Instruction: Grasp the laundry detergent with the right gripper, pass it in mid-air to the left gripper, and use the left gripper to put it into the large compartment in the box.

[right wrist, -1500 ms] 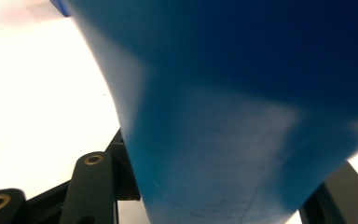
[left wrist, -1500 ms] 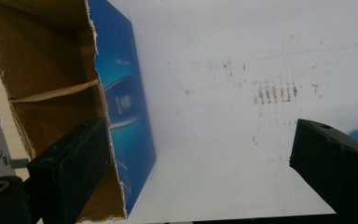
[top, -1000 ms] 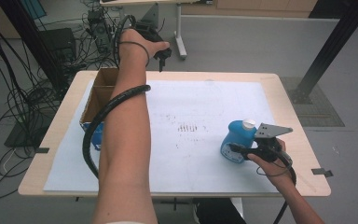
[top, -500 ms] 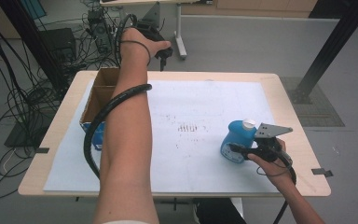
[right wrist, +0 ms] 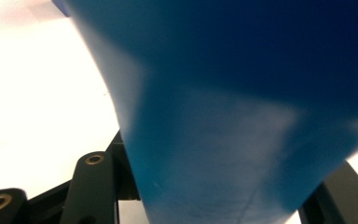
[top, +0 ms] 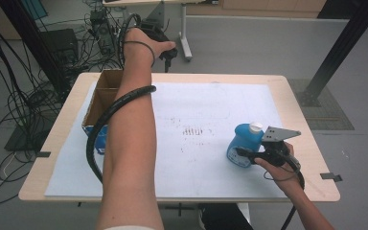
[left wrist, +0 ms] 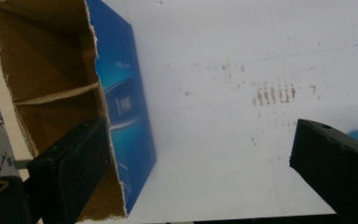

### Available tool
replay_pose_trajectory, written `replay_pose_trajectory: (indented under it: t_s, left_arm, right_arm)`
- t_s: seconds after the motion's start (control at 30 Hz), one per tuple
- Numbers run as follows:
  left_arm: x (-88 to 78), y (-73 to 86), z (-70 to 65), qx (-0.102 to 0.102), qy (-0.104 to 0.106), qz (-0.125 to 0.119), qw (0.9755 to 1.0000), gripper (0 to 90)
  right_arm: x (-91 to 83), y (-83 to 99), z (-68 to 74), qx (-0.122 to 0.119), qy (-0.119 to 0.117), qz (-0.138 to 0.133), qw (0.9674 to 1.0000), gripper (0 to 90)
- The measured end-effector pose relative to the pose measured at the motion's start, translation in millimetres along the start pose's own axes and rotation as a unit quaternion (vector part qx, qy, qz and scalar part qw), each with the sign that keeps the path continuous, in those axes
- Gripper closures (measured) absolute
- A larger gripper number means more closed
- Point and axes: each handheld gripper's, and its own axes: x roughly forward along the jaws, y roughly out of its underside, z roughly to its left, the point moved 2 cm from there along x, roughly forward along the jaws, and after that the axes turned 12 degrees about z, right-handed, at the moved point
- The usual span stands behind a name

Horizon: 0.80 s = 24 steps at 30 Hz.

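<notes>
A blue bottle (top: 243, 143) with a white cap stands on the white sheet (top: 211, 105) at the right of the table. My right gripper (top: 242, 153) is shut on its lower body from the near side; in the right gripper view the bottle (right wrist: 242, 116) sits tight between the jaws. My left gripper (top: 168, 56) is held high over the table's far edge, pointing down. Its jaws stand wide open (left wrist: 200, 172) with nothing between them. Below it lies an open cardboard box (left wrist: 51, 70) with blue outer sides and a divider, at the table's far left (top: 106, 91).
The sheet bears faint brown marks (top: 196, 132) in the middle. Cables and dark equipment (top: 62, 45) crowd the floor left of the table. A black post (top: 338, 48) rises at the right, and a white stand leg (top: 184, 33) is behind the table.
</notes>
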Motion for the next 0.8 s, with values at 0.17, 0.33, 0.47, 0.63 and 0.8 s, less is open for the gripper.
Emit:
replay_pose_trajectory:
  t_s: [0.17, 0.33, 0.47, 0.63, 0.8]
  left_arm:
    - [0.3, 0.6, 1.0, -0.001, 0.000, 0.001, 1.0000, 5.7]
    - [0.9, 1.0, 1.5, -0.001, 0.000, 0.000, 1.0000, 5.7]
    - [-0.3, 1.6, 1.9, -0.002, 0.001, -0.001, 1.0000, 5.7]
    - [-2.2, 1.4, 2.8, -0.003, 0.002, -0.003, 1.0000, 5.7]
    - [-0.1, 0.6, 0.5, 0.001, 0.001, -0.002, 1.0000, 5.7]
  right_arm:
    - [-0.1, 0.2, 0.0, 0.001, 0.001, 0.000, 1.0000, 43.4]
    - [-0.1, 0.3, 0.1, 0.002, 0.001, -0.001, 1.0000, 43.5]
    - [-0.1, 0.3, 0.1, 0.002, 0.001, 0.000, 1.0000, 43.5]
    - [0.0, 0.1, -0.2, 0.001, 0.000, 0.000, 1.0000, 43.5]
    - [-0.1, 0.2, -0.2, 0.000, 0.000, 0.000, 1.0000, 43.5]
